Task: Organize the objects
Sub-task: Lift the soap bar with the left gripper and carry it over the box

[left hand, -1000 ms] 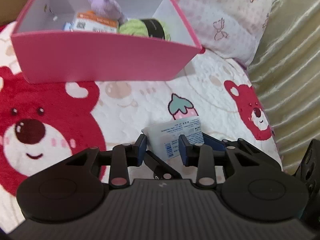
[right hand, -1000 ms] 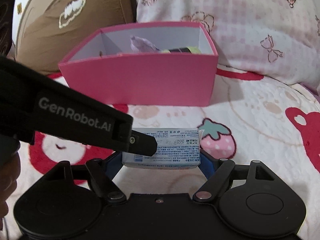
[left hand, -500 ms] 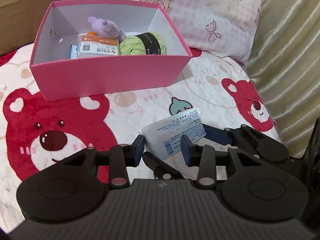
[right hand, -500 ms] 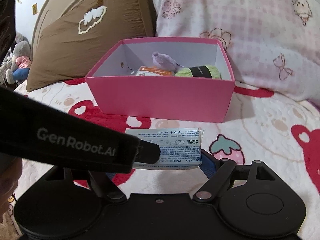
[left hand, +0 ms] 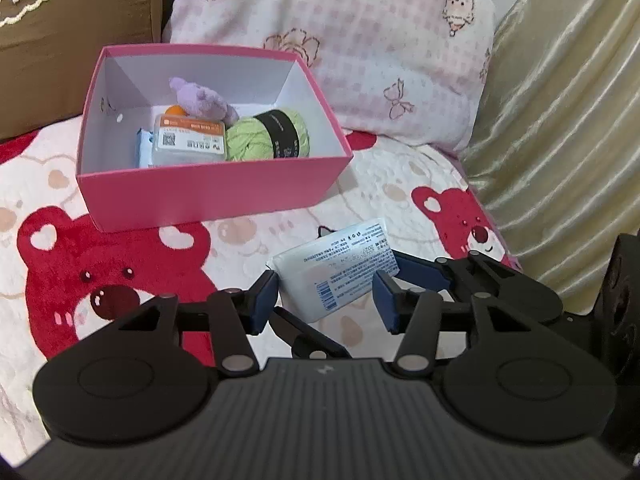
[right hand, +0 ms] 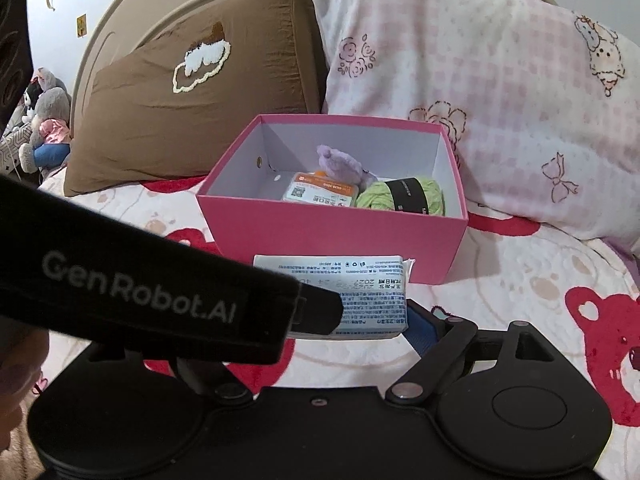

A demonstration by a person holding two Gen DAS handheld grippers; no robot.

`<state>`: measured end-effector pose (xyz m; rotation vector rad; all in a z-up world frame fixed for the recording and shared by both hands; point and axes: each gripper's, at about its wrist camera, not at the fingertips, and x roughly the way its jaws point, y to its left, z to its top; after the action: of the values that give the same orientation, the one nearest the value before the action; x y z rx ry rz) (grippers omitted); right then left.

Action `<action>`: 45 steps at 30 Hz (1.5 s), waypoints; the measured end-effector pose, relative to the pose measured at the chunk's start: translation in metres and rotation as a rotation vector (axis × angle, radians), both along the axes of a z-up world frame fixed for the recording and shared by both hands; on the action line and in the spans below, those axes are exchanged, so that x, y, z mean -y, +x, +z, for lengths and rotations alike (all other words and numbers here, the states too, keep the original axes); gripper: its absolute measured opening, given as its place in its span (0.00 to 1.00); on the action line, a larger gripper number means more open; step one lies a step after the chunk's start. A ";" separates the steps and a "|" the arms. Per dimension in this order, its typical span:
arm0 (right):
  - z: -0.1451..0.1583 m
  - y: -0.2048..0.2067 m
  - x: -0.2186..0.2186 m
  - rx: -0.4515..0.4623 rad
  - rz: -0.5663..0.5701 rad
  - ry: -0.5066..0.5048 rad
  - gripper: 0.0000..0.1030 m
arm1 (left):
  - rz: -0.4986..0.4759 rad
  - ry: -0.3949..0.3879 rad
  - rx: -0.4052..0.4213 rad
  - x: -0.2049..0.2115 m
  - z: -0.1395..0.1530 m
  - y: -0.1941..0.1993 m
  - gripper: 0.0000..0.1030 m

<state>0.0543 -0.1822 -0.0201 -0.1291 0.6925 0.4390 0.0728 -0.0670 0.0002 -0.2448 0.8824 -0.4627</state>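
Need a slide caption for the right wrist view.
Right tool carrying white packet toward pink box.

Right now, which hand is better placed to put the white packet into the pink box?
Right. The right gripper grips the packet by its ends, facing the box. The left gripper has just been opening its jaws, the packet between them but unpressed.

Bear-print bed (left hand: 120, 280) (quilted), pink box (left hand: 208, 196), pillows (right hand: 500, 100)
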 end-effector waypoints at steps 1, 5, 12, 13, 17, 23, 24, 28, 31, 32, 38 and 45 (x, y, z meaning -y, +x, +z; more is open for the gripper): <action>0.002 -0.001 -0.002 0.005 0.000 -0.002 0.86 | 0.002 -0.001 0.005 -0.001 0.002 -0.001 0.48; 0.010 -0.004 -0.008 0.029 0.010 -0.022 0.87 | 0.008 -0.005 0.019 -0.004 0.008 -0.002 0.49; 0.010 -0.004 -0.020 0.085 0.015 -0.051 0.88 | 0.029 -0.001 0.049 -0.008 0.016 -0.005 0.52; 0.010 -0.003 -0.020 0.083 0.012 -0.046 0.88 | 0.034 0.005 0.055 -0.008 0.017 -0.005 0.52; 0.014 0.001 -0.017 0.064 0.010 -0.004 0.88 | 0.048 0.009 0.073 -0.009 0.023 -0.005 0.52; 0.023 0.004 -0.019 0.083 0.011 -0.009 0.88 | 0.070 -0.012 0.095 -0.012 0.031 -0.004 0.52; 0.024 0.004 -0.020 0.089 0.014 -0.010 0.88 | 0.078 -0.020 0.097 -0.014 0.032 -0.005 0.52; 0.025 -0.006 -0.026 0.164 0.030 -0.042 0.88 | 0.078 -0.021 0.131 -0.018 0.036 -0.009 0.52; 0.025 -0.008 -0.028 0.177 0.034 -0.034 0.88 | 0.086 -0.009 0.177 -0.020 0.042 -0.012 0.52; 0.026 -0.008 -0.027 0.175 0.041 -0.019 0.88 | 0.084 -0.012 0.191 -0.021 0.045 -0.012 0.52; 0.042 0.001 -0.026 0.193 0.063 -0.012 0.87 | 0.073 0.015 0.200 -0.018 0.061 0.000 0.52; 0.062 0.025 -0.028 0.255 0.097 -0.065 0.79 | 0.080 0.004 0.183 -0.016 0.068 0.039 0.52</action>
<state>0.0794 -0.1547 0.0414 -0.2758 0.4507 0.4833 0.1122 -0.0507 0.0684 -0.2298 0.6925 -0.4019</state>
